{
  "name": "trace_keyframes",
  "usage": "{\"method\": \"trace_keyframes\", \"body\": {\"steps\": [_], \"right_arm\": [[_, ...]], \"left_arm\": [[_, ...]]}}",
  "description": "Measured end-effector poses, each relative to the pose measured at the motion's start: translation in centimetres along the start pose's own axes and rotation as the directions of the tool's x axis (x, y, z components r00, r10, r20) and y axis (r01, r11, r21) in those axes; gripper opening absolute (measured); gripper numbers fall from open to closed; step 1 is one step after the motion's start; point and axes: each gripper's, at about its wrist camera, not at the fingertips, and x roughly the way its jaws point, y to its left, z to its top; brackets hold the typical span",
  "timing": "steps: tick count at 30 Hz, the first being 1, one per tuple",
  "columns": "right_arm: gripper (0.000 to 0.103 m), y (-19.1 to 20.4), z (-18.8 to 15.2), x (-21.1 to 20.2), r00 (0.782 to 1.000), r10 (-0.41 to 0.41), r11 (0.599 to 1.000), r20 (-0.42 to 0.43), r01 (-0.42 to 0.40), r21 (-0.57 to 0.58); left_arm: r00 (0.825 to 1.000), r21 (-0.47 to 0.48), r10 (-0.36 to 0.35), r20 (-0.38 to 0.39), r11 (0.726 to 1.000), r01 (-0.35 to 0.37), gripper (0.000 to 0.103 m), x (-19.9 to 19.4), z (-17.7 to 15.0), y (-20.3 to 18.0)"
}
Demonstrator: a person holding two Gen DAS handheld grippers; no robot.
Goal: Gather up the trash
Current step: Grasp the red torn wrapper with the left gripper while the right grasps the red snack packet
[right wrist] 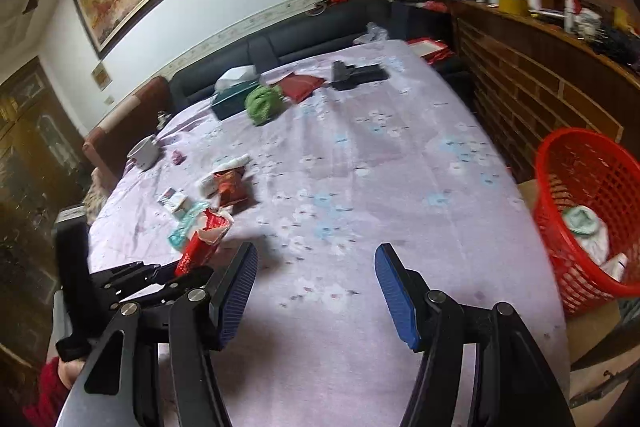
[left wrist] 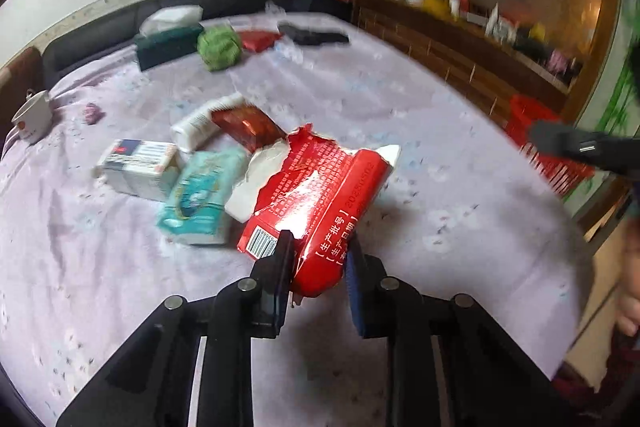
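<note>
Counter point(left wrist: 420, 131) cluttered: white box point(left wrist: 138, 169), teal tissue pack point(left wrist: 202, 195), white tube point(left wrist: 200, 123) and brown foil packet point(left wrist: 250, 125) are bunched just beside the red wrapper point(left wrist: 320, 195). Wrapper is torn open, crumpled, white lining exposed, barcode near its lower end; that end is pinched by left tongs point(left wrist: 318, 247). Right tongs point(right wrist: 316, 267) spread, nothing between them. Red basket point(right wrist: 592, 211) sits off counter's right edge.

Wrapper point(left wrist: 320, 195) on table point(left wrist: 440, 227), right of tissue pack point(left wrist: 204, 199).
</note>
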Motion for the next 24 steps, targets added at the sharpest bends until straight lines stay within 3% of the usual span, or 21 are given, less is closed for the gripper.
{"method": "trace_keyframes", "body": {"steps": [5,9,12,19,20,22,24], "right_arm": [[0.065,2.9,1.7,2.6,0.997,0.046,0.997,-0.055,-0.049,-0.059],[0.065,6.1,3.3,6.1,0.992,0.065,0.989,-0.106,-0.078,-0.123],[0.065,8.3,4.3,10.2,0.982,0.073,0.983,-0.176,-0.101,-0.151],[0.059,11.0,5.9,19.6,0.963,0.011,0.984,-0.268,-0.057,-0.167],[0.056,11.2,6.0,20.5,0.963,-0.013,0.984,-0.270,-0.035,-0.174],[0.042,11.3,5.9,22.1,0.957,-0.040,0.984,-0.288,-0.012,-0.179],[0.036,11.0,5.7,22.4,0.957,-0.047,0.985,-0.286,-0.003,-0.170]], "left_arm": [[0.992,-0.110,0.026,0.120,0.994,-0.013,0.023,-4.6,-0.7,3.0],[0.971,-0.159,0.161,0.179,0.978,-0.133,0.023,-6.8,-1.1,5.4],[0.960,-0.205,0.222,0.171,0.961,-0.186,0.024,-6.7,-1.2,7.1],[0.960,-0.266,0.239,0.145,0.944,-0.195,0.023,-5.7,-1.7,9.7],[0.960,-0.264,0.240,0.144,0.944,-0.197,0.023,-5.6,-1.8,9.8],[0.959,-0.261,0.242,0.146,0.945,-0.199,0.023,-5.5,-1.9,9.7],[0.959,-0.256,0.241,0.149,0.946,-0.198,0.023,-5.4,-2.1,9.5]]}}
